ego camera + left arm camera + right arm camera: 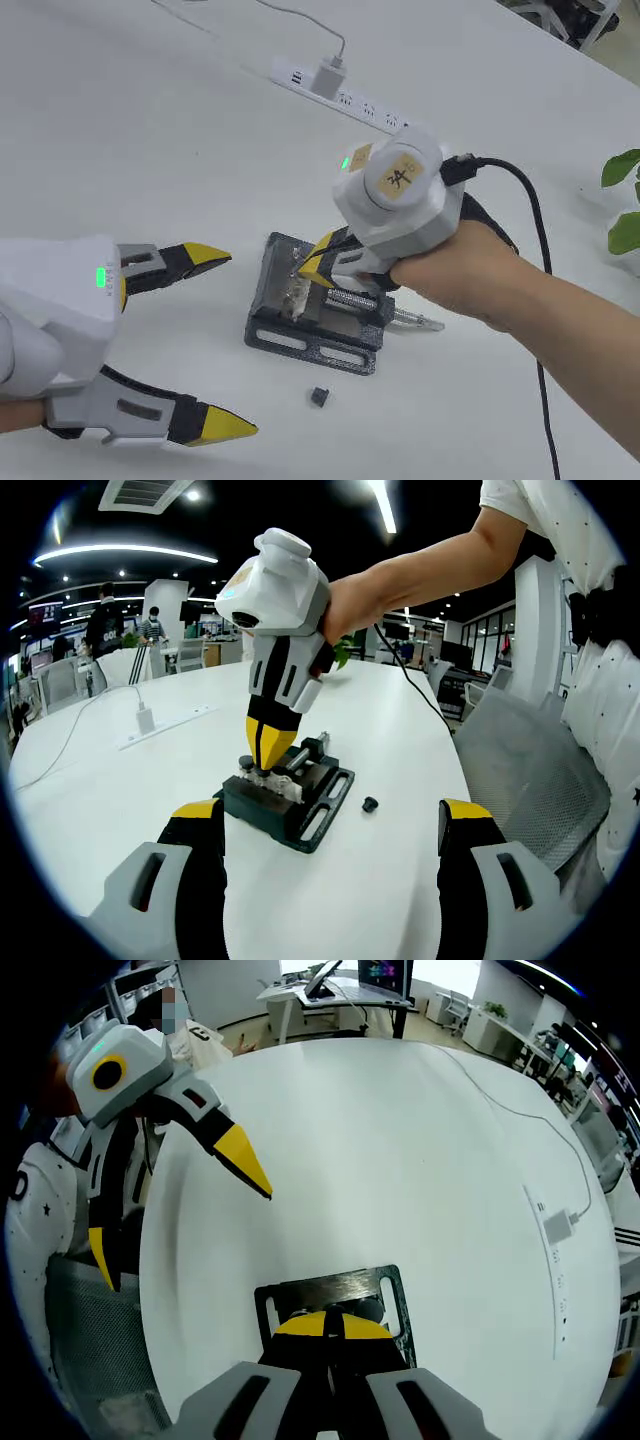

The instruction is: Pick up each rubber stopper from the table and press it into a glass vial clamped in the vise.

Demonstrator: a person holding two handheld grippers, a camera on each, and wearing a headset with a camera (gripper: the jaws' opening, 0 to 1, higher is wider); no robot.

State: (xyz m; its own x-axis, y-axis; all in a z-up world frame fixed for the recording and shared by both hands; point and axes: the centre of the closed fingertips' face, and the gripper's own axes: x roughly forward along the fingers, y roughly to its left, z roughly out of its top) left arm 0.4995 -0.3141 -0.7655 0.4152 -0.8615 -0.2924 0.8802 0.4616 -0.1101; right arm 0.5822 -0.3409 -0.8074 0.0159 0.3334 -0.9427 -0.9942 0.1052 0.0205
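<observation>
Our right gripper (315, 262) is down on the vise (300, 340) mid-table, jaws pinched together over the vials (294, 298); we can't tell what they grip. One stopper (319, 397) lies loose beside the vise, a power strip (340, 88) sits beyond, and our left gripper (232, 343) hovers, spread wide and empty.

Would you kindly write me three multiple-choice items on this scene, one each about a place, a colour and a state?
1. The loose stopper lies: A on a shelf; B on the table beside the vise; C in a drawer.
2. The vise is: A white; B yellow; C dark grey.
3. The left gripper is: A open; B shut; C shut on a stopper.
Answers: B, it sits on the table near the vise base; C, its body is dark grey; A, its jaws stand wide apart.
</observation>
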